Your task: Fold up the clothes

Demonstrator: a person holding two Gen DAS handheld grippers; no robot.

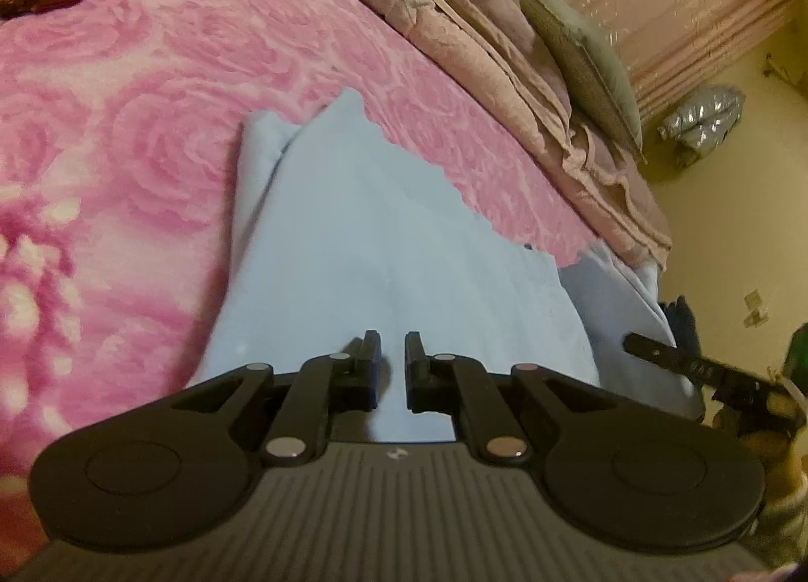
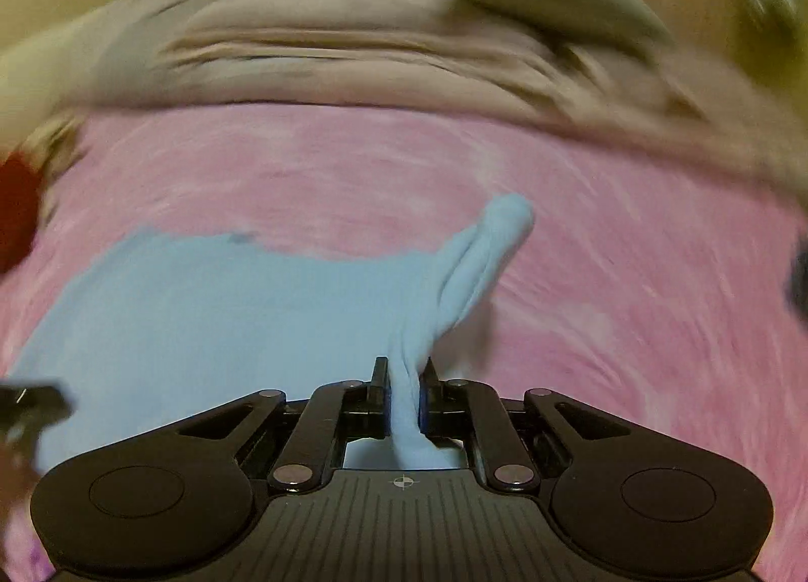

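On the pink rose-patterned bed (image 1: 151,127), the soft, light blue garment (image 1: 379,238) bunches inside the clenched right hand-held gripper (image 2: 404,380), while the left hand-held gripper (image 1: 393,354) stands released; better grasp its edges.

One light-blue garment (image 1: 384,238), one pink blanket (image 1: 151,127), one grey pillow (image 1: 581,61) (propped), two grippers (image 1: 393,370).

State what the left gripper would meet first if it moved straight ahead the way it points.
Probably the light blue garment: the left gripper, open, points along it, with the pink blanket beyond. Its height above the cloth is unclear.
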